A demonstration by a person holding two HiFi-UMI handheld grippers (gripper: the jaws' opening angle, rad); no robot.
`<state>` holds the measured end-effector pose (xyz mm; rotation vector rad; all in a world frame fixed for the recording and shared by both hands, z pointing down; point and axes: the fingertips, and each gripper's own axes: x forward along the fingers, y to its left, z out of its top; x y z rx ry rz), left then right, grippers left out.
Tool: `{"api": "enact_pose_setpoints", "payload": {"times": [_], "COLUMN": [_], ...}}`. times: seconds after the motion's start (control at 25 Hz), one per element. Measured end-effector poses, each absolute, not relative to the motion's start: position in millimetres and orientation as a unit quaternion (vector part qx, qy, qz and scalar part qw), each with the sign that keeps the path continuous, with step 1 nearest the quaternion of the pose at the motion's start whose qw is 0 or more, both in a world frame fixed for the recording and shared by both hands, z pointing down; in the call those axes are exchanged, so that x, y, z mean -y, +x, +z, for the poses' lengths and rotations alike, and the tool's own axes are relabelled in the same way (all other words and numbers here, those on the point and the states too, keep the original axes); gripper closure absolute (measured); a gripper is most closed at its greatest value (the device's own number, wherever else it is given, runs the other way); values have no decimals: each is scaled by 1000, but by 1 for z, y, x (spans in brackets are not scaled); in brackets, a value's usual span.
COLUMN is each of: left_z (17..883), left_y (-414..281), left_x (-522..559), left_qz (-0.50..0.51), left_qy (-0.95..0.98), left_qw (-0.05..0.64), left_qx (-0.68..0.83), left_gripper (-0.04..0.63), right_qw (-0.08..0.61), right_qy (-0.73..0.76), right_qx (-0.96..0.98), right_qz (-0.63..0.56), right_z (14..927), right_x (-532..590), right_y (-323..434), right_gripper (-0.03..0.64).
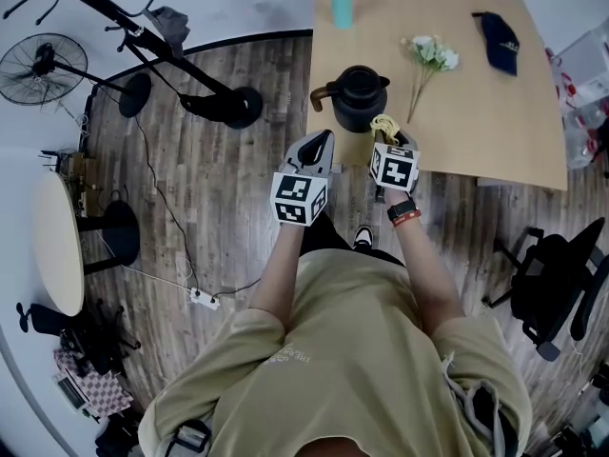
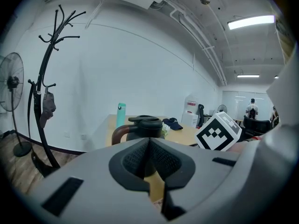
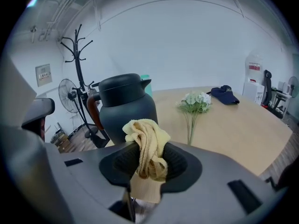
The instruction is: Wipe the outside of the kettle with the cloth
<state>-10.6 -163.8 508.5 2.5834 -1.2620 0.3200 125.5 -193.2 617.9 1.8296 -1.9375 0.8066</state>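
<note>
Yellow cloth (image 3: 145, 148) is sitting bunched in the right gripper's (image 3: 148, 168) clamped jaws. The dark kettle (image 3: 125, 107) is standing upright just ahead and slightly left, by the desk's (image 1: 476, 112) near edge. The left gripper (image 2: 150, 158), jaws pressed together on nothing, is hanging a little farther off.

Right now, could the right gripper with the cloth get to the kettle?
Probably yes. The right gripper, shut on the cloth, sits just short of the kettle at the table edge, with nothing between them; the flowers lie off to one side.
</note>
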Motion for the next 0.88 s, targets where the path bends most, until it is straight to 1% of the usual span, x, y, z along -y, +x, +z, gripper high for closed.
{"api": "enact_pose_setpoints", "payload": {"times": [0.56, 0.88], "left_z": [511, 508], "left_y": [-21, -33], "left_x": [173, 172], "left_qz": [117, 116], "left_qy": [883, 881], "left_qw": [125, 124], "left_qx": [438, 441], "left_gripper": [574, 574], "right_qw": [227, 230], "right_qy": [651, 639], "right_qx": [687, 703], "right_qz": [228, 212], "right_z": [624, 621], "right_x": [251, 263], "right_y": [166, 170], "right_gripper": [479, 479]}}
